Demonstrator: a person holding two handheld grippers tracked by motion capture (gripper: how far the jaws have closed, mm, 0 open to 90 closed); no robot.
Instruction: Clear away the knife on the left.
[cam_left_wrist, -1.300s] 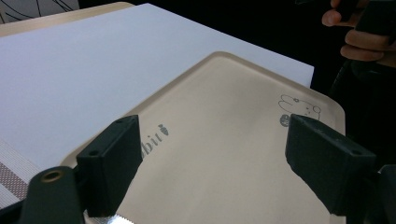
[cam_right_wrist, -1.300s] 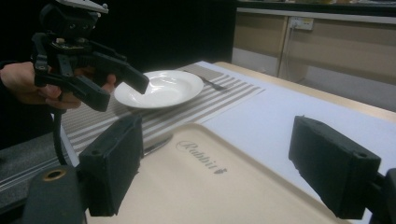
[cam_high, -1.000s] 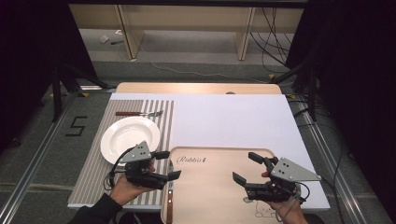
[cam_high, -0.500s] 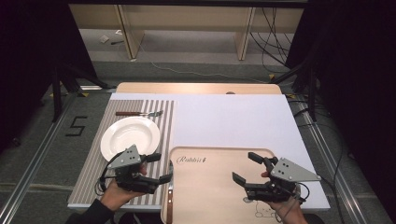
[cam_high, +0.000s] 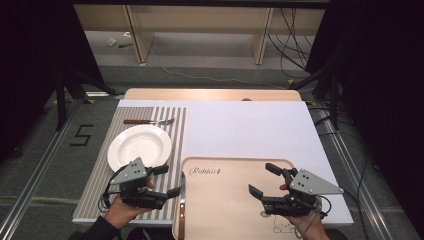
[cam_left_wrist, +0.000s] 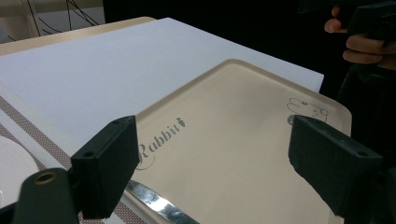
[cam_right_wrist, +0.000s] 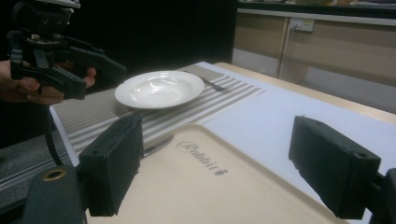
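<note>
The tray (cam_high: 225, 200), beige and printed with "Rabbit", lies at the near edge of the white table sheet (cam_high: 240, 127), its bare inside flat between the two grippers. To its left a striped placemat (cam_high: 100, 200) carries a white plate (cam_high: 140, 146), with a fork (cam_high: 150, 121) beyond the plate and a knife (cam_high: 182, 210) along the tray's left rim.

The person's left hand (cam_high: 120, 210) comes in from the bottom and holds the left gripper (cam_high: 167, 181) level over the placemat, just beside the tray's left edge and pointing across it; its jaws stand wide apart and hold nothing (in the left gripper view the tray shows between them). The right hand (cam_high: 305, 222) holds the right gripper (cam_high: 264, 180) over the tray's right part, aimed toward the plate, jaws likewise spread and gripping nothing.

The far half of the sheet is open.
</note>
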